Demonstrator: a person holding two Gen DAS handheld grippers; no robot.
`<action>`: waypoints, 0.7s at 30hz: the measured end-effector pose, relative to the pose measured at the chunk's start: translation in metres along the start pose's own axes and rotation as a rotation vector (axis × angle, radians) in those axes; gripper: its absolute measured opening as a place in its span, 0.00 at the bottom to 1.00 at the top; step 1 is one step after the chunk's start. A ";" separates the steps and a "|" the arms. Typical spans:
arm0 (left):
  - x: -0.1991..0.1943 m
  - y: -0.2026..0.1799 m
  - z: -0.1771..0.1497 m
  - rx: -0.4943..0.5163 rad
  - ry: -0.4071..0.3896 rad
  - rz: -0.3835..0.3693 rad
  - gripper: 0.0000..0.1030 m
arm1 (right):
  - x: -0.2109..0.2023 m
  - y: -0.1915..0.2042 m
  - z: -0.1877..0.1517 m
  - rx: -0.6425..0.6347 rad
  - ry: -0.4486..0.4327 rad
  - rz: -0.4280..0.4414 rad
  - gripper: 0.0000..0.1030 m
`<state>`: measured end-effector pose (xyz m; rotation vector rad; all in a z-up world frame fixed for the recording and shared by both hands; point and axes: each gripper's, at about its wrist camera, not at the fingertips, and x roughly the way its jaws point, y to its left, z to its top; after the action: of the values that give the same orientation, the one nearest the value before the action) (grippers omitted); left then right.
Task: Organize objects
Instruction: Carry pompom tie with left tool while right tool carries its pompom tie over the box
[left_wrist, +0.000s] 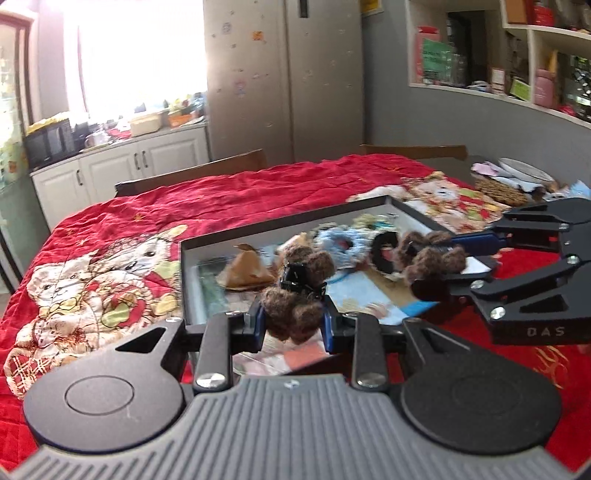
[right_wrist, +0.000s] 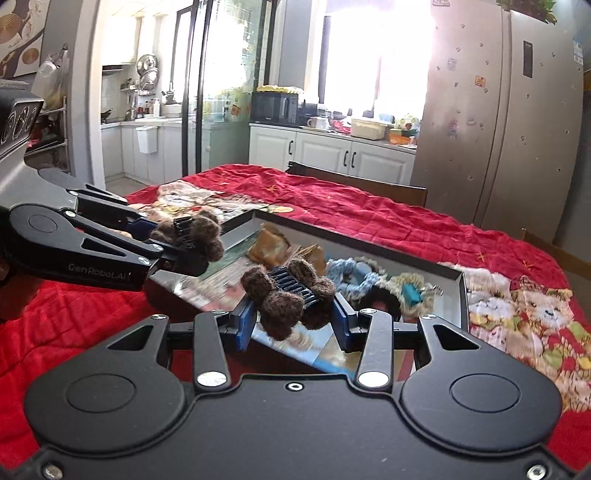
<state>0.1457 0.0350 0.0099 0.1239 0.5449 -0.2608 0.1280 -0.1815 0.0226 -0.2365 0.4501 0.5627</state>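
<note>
Left gripper (left_wrist: 293, 319): jaws narrowly parted, clamped on a brown furry clip (left_wrist: 295, 291).
Right gripper (right_wrist: 295, 317): jaws clamped on a second furry clip (right_wrist: 288, 295).
Tray (right_wrist: 463, 295): beneath both, on red quilt (right_wrist: 369, 218).

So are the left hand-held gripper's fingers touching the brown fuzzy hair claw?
Touching. The left wrist view shows both blue fingers pressed against the brown fuzzy hair claw.

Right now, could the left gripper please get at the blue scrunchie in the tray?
Probably not yet: the left gripper is shut on a brown furry clip, so its jaws are full. The blue scrunchie lies uncovered in the tray, so the way looks otherwise free.
</note>
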 end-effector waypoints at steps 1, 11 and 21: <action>0.004 0.004 0.001 -0.013 0.004 0.009 0.32 | 0.004 0.000 0.002 -0.001 0.002 -0.005 0.40; 0.041 0.026 0.006 -0.075 0.046 0.069 0.32 | 0.044 -0.009 0.016 0.025 0.024 -0.047 0.40; 0.071 0.033 0.004 -0.110 0.096 0.086 0.32 | 0.082 -0.014 0.017 0.052 0.070 -0.055 0.40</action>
<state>0.2151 0.0506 -0.0227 0.0530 0.6463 -0.1407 0.2034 -0.1501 0.0000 -0.2188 0.5235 0.4894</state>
